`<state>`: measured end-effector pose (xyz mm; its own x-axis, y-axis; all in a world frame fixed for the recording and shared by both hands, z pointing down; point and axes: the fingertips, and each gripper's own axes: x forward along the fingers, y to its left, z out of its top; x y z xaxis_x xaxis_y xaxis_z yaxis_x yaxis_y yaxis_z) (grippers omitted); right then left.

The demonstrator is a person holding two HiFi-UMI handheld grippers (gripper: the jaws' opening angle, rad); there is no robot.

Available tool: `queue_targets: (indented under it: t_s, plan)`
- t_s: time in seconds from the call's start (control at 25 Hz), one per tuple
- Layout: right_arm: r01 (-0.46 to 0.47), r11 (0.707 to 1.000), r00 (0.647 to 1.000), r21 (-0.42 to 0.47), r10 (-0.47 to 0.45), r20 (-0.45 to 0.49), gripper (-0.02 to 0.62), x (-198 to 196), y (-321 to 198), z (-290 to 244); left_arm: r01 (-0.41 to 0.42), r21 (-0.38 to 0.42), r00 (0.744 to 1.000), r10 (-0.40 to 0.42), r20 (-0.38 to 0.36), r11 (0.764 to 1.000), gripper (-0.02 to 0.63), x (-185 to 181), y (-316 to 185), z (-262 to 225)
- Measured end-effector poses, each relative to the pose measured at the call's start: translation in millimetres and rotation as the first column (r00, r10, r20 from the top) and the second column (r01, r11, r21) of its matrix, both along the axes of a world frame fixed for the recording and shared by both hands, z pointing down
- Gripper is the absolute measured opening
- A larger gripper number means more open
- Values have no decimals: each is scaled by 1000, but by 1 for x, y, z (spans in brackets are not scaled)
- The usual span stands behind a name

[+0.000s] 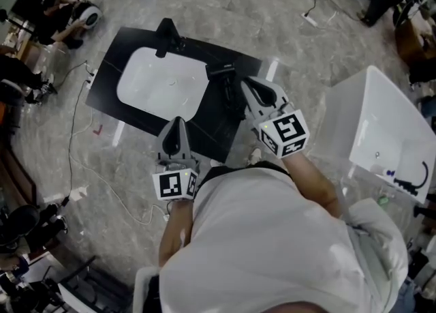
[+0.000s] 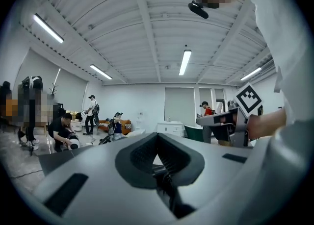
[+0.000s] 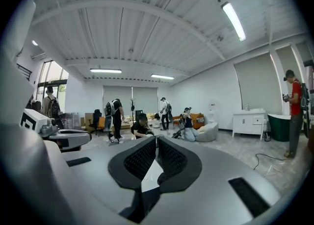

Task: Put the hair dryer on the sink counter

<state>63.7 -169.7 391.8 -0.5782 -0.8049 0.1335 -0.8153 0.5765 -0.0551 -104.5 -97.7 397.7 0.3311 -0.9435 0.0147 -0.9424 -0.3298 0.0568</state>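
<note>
One black hair dryer [image 1: 223, 71] is lying on the dark surface [image 1: 116, 76] just right of the white basin [image 1: 163, 83], dim against it. Two tools are hovering: the left tool [image 1: 178, 122] below the basin at the near edge, the right tool [image 1: 243, 83] right of the basin. Open floor is ringing the surface. Left gripper view: the jaws are sitting together, empty. Right gripper view: the jaws are sitting together, empty.

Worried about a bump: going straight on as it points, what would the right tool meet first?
Way looks free: the right tool aims across the room toward a distant crouching person; depth unclear.
</note>
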Motion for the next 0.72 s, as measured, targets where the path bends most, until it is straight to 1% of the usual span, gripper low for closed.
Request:
queue_targets:
  t_s: [0.16, 0.28, 0.36, 0.44, 0.72]
  plan:
    - [-30, 994, 999, 103, 27, 25, 44, 16, 9, -37, -14, 65, 999, 12, 34, 998, 2, 6, 2, -19]
    - [-43, 986, 999, 159, 38, 38, 44, 24, 16, -57, -18, 82, 999, 15, 42, 996, 2, 6, 0, -22]
    - [-46, 985, 999, 166, 42, 30, 44, 25, 17, -60, -16, 75, 999, 14, 29, 997, 2, 5, -1, -19]
    - [-43, 987, 999, 154, 39, 29, 44, 23, 16, -58, -17, 68, 1000, 15, 22, 998, 2, 6, -1, -17]
    - [-53, 988, 998, 144, 46, 50, 44, 23, 18, -62, -33, 70, 999, 32, 16, 997, 2, 12, -5, -18]
